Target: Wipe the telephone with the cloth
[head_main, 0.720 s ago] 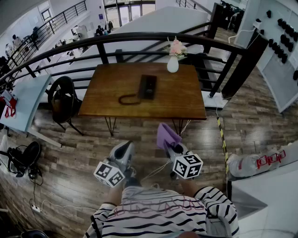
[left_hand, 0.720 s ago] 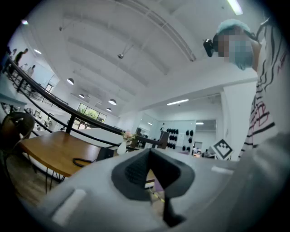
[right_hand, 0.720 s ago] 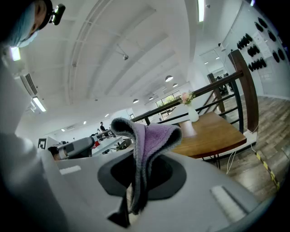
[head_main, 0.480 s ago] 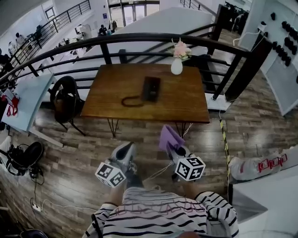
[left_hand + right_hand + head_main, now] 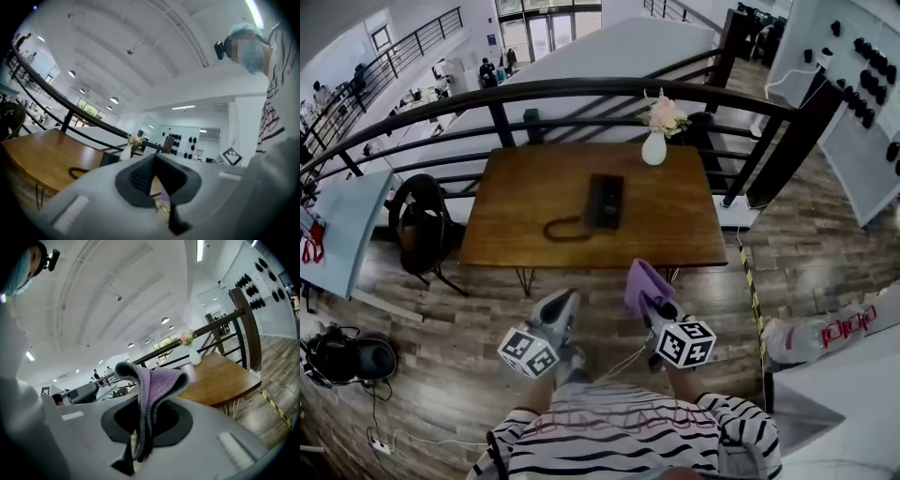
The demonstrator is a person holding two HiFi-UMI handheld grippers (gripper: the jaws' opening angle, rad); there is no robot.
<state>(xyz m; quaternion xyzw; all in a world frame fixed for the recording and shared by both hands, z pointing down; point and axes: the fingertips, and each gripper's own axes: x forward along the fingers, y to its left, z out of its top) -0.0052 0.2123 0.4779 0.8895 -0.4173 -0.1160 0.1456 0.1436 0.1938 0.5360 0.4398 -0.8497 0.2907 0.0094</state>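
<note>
The counter (image 5: 675,225) is sitting straight ahead of you, with the telephone (image 5: 605,200) lying mid-top, long axis pointing away. Your right claw (image 5: 647,298) is clamping the cloth (image 5: 643,277), well short of the telephone. Your left claw (image 5: 570,302) is pinching together on nothing.

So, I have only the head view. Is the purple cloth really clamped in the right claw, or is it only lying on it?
Observer: Clamped. The right gripper view shows the right claw shut on the cloth, with a fold standing up from it.
Operator: And the left claw, does it carry something?
Observer: No. In the left gripper view the left claw is shut tip to tip, with nothing between.
</note>
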